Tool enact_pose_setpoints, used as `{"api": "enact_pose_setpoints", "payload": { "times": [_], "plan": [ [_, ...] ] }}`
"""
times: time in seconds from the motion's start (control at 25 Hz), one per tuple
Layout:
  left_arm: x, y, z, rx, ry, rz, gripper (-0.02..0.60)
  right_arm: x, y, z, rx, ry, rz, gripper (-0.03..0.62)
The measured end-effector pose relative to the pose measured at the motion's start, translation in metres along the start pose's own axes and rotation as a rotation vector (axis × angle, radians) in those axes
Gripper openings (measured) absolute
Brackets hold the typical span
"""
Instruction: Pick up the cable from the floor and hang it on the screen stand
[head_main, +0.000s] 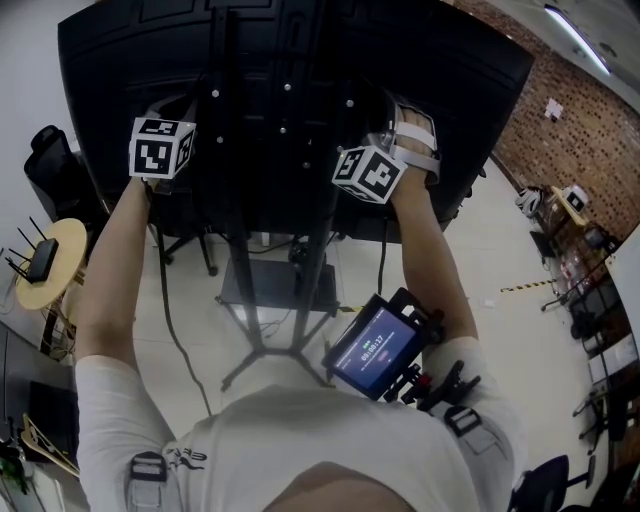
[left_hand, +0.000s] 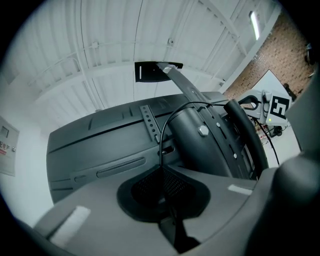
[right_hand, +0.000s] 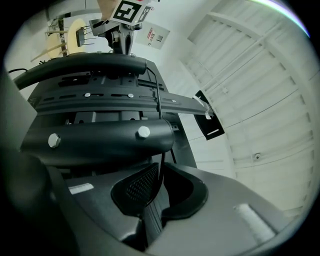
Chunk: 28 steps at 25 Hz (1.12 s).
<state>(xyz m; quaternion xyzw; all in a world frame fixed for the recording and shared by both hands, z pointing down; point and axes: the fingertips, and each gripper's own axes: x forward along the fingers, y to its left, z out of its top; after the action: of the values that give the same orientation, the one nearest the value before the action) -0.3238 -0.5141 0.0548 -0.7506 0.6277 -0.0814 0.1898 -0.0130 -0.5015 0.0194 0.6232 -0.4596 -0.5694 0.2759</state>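
A thin black cable (left_hand: 170, 117) rises from my left gripper (left_hand: 167, 200), which is shut on it, and arcs over the stand's dark crossbar (left_hand: 200, 137). In the right gripper view the same cable (right_hand: 160, 107) runs down across the round bar (right_hand: 100, 137) into my right gripper (right_hand: 155, 200), whose jaws pinch it. Both grippers are raised against the back of the big black screen (head_main: 300, 90). Only their marker cubes (head_main: 160, 147) (head_main: 370, 172) show in the head view; the jaws are hidden in the dark there.
The stand's post and spread legs (head_main: 270, 340) rise from the pale floor below me. A dark cable (head_main: 175, 330) trails down past my left arm. A round wooden table (head_main: 65, 245) stands at the left, cluttered shelves by a brick wall (head_main: 560, 130) at the right.
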Motion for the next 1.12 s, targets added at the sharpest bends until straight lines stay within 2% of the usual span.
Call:
{"api": "enact_pose_setpoints", "payload": {
  "times": [0.32,0.68,0.96,1.12],
  "plan": [
    [-0.01,-0.001,-0.003,-0.042,-0.084,0.016,0.015,-0.01,0.006,0.002,0.024,-0.047,-0.009,0.078],
    [-0.026,-0.01,-0.017,-0.124,-0.099,-0.017,0.044,-0.026,0.023,-0.002,0.096,-0.094,0.044,0.126],
    [-0.042,-0.016,-0.036,-0.144,-0.062,0.025,0.051,-0.041,0.026,-0.009,0.18,-0.134,0.059,0.126],
    [-0.054,-0.031,-0.04,-0.158,-0.033,0.058,0.052,-0.056,0.016,-0.02,0.297,-0.193,0.066,0.109]
  ]
}}
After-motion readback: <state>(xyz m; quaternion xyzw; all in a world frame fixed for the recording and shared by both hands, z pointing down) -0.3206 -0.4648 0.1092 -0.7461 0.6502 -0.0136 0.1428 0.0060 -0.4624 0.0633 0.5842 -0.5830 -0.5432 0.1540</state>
